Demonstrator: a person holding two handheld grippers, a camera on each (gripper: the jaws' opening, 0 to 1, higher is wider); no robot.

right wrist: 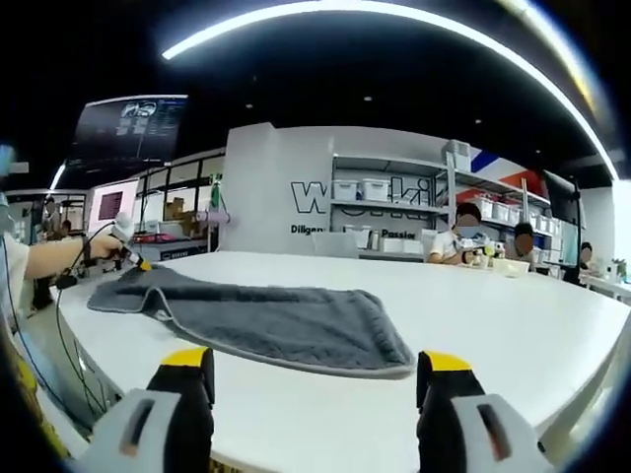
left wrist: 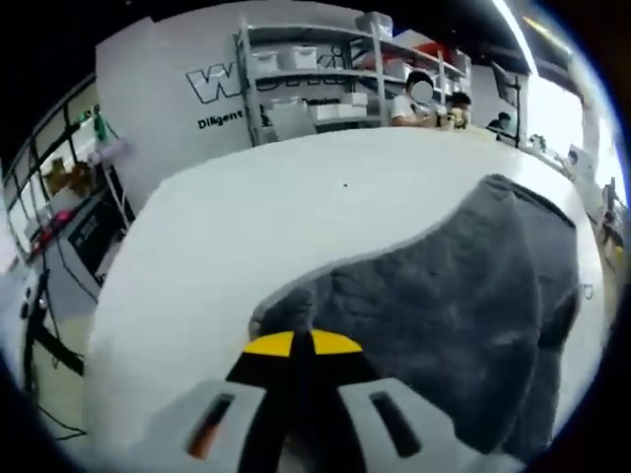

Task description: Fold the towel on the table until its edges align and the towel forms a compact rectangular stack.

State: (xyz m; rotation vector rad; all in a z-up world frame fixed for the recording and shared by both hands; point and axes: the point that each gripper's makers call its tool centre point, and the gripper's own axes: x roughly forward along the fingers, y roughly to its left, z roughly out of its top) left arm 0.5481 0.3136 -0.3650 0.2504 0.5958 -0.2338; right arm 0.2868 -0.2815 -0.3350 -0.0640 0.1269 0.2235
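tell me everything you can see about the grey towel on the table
The towel is dark grey, soft and fuzzy like terry cloth, with a stitched hem along its edges. It lies mostly flat and stretched out on the white table, with gentle wrinkles and not yet folded into a stack. The left gripper has its jaws closed on one corner, which bunches up there. The right gripper is open, short of the towel.

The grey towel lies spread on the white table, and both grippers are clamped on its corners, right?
Not both. The left gripper is shut on a corner of the grey terry towel. In the right gripper view, the right gripper is open, short of the towel on the white table.
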